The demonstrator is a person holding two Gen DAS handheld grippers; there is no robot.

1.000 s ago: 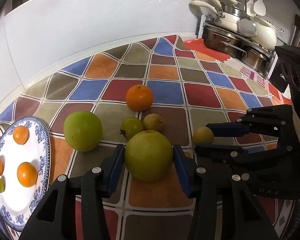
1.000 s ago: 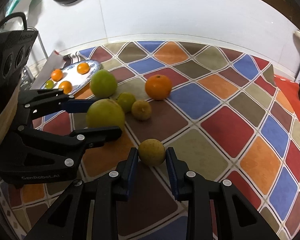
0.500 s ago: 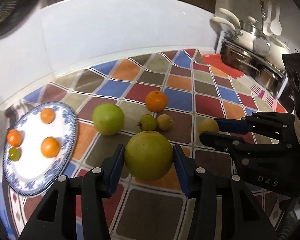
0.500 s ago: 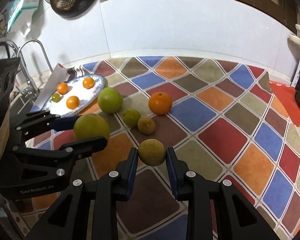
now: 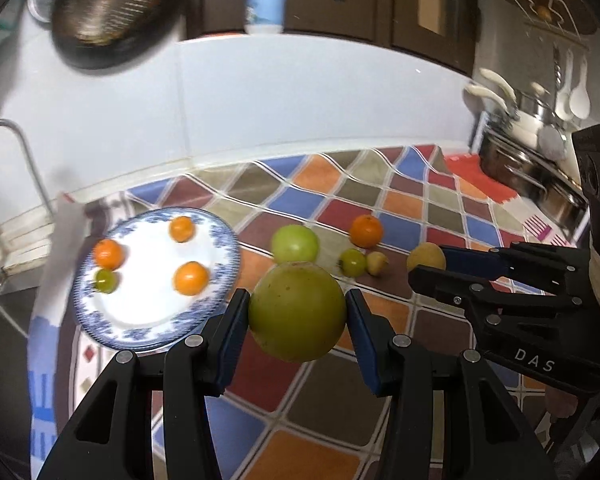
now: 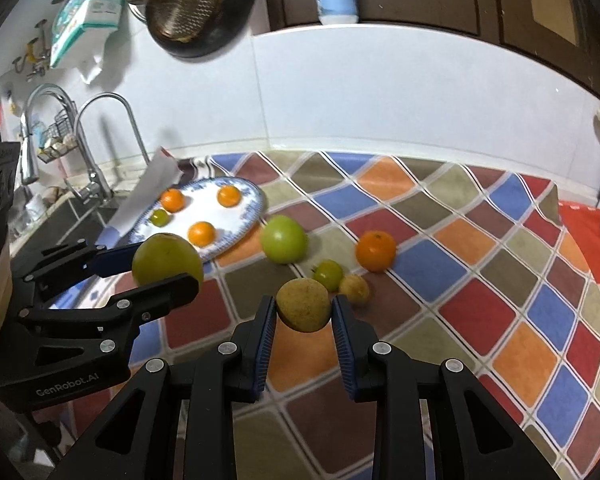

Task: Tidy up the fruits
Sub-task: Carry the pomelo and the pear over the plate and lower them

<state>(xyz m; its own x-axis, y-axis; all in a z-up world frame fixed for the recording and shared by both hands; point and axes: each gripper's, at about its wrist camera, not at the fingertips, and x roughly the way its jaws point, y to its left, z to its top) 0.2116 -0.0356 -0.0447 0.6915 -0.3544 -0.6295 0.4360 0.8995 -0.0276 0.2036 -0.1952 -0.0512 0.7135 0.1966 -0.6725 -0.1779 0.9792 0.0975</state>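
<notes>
Left claw (image 5: 296, 312) partly behind big green fruit (image 5: 297, 311)

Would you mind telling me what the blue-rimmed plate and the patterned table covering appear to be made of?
The plate looks like glazed ceramic or porcelain: a glossy white face with a printed blue pattern around the rim, though melamine cannot be ruled out. The table covering looks like soft, matte fabric or vinyl cloth: its coloured diamonds ripple in folds near the wall.

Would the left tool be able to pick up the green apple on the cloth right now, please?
Probably not yet: the left tool is already shut on a large green fruit. The green apple itself lies uncovered on the checked cloth, just ahead, with nothing between them.
</notes>
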